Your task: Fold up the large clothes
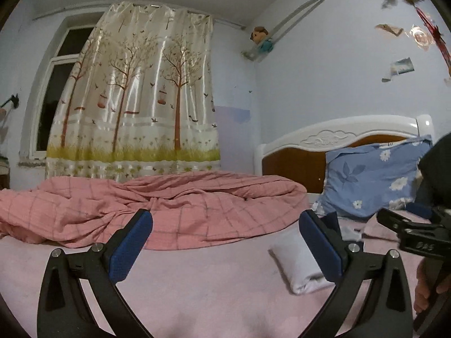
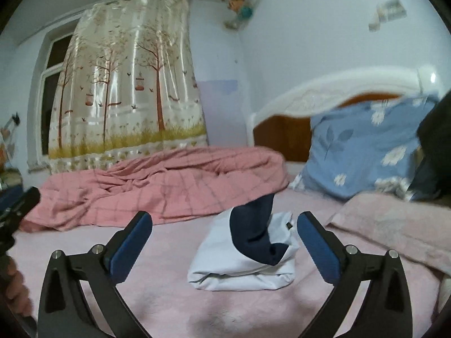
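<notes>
Left wrist view
- Left tongs [image 1: 225, 242]: released, jaws spread wide, nothing between the blue pads [image 1: 132, 248]; they point level across the bed.
- Folded garment [image 1: 296, 262]: a white bundle lying on the pink sheet [image 1: 197, 290], just inside the right-hand finger and partly hidden behind it, not touched by either pad.
- Right tongs [image 1: 408, 225]: seen side-on at the right edge, beyond the right-hand finger; from this view I cannot tell how the jaws stand.
- Beyond the tips: a rumpled pink checked quilt [image 1: 157, 205].
- Far right of the tips: a blue flowered pillow [image 1: 372, 174] leaning on the headboard [image 1: 338, 135].
- Far wall: a tree-print curtain [image 1: 135, 93] over a window.

Right wrist view
- Right tongs [image 2: 225, 240]: released, jaws fully spread, empty.
- Folded garment [image 2: 242, 259]: white with a dark navy part on top, resting on the pink sheet [image 2: 169, 304] ahead of the tips and between the two fingers, nearer the right-hand one, clear of both pads [image 2: 129, 248].
- Left tongs [image 2: 17, 208]: a black piece at the left edge, held in a hand [image 2: 14, 290]; jaws not visible here.
- Beyond the garment: the pink quilt [image 2: 157, 188].
- Right of the tips: the blue pillow [image 2: 363, 155], blurred, and a pale pink pillow [image 2: 394, 225] in front of it.
</notes>
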A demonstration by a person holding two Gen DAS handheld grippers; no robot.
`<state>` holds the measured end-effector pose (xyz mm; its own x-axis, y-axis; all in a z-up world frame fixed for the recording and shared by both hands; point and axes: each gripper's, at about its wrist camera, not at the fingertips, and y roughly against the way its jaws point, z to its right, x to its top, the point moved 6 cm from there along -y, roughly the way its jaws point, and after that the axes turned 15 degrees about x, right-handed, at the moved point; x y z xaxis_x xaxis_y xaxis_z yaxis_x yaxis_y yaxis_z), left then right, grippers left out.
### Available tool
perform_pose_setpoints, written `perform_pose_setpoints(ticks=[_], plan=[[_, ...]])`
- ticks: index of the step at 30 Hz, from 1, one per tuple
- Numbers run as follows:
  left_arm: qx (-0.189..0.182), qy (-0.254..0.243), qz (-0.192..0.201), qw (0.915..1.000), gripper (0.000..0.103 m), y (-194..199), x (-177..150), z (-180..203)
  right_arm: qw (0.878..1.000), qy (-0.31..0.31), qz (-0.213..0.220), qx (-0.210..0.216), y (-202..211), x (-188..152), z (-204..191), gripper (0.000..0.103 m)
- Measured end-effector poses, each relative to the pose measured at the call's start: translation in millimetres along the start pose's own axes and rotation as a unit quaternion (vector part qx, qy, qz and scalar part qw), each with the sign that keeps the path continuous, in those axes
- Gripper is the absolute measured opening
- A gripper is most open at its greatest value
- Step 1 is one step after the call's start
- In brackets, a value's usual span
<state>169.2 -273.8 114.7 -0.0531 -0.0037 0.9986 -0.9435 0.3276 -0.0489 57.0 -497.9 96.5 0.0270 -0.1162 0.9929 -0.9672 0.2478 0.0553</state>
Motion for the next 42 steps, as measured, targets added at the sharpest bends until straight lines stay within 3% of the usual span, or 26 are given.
perform_pose_setpoints(ticks=[7, 10, 12, 19, 33, 42], plan=[[0.011, -0.004, -0.032, 0.9994, 0.103, -6, -68, -1, 0.999, 0.03, -0.004, -0.033, -5, -48, -9, 0.103], [0.004, -0.033, -0.044, 0.9985, 0.103, -6, -90, 13, 0.998, 0.023, -0.037, -0.043, -21, -71, 0, 0.103], [0.008, -0.022, -0.034, 0.9991, 0.103, -6, -88, 13, 0.998, 0.015, -0.048, -0.037, -26, -75, 3, 0.103], [0.027, -0.016, -0.063, 0.9975, 0.103, -18, -97, 10, 0.996, 0.041, -0.071, -0.045, -35, -83, -3, 0.103], [0.028, -0.029, -0.067, 0.9969, 0.103, -18, -97, 16, 0.997, 0.019, -0.045, -0.056, -22, -78, 2, 0.103], [0.031, -0.037, -0.043, 0.9979, 0.103, -9, -93, 18, 0.997, 0.025, -0.043, -0.054, -17, -76, 2, 0.103]])
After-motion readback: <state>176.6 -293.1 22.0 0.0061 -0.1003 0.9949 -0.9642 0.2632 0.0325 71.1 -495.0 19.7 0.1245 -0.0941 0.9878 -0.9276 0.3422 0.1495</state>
